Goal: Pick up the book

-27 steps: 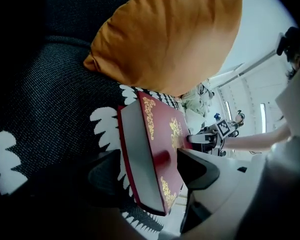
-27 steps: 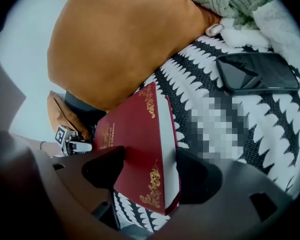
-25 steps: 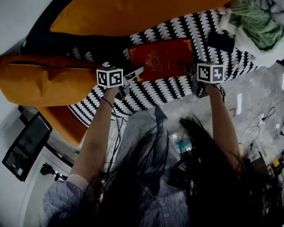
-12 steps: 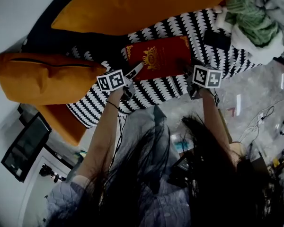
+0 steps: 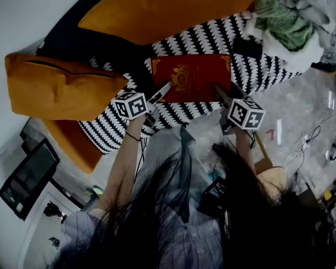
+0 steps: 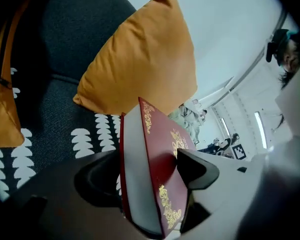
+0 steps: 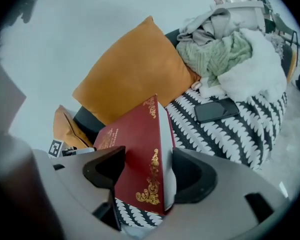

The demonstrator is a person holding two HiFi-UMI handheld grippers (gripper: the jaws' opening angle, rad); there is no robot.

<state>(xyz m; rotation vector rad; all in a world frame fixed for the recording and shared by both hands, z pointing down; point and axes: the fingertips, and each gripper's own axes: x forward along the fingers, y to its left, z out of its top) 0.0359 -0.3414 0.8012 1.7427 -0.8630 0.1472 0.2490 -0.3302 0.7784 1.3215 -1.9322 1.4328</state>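
Red book (image 5: pixel 191 76), clamped at its near corners by the left tool (image 5: pixel 160 91) and right tool (image 5: pixel 222 93), has drawn slightly toward the person since a second ago, apparently lifting off the patterned throw (image 5: pixel 213 33).

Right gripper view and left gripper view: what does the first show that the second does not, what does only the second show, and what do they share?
Only the right gripper view shows a black phone lying on the black-and-white patterned cover and a heap of green and white fabric. Only the left gripper view shows bright light strips in the room behind. Both show the red book clamped between the jaws, the large orange cushion and the patterned cover.
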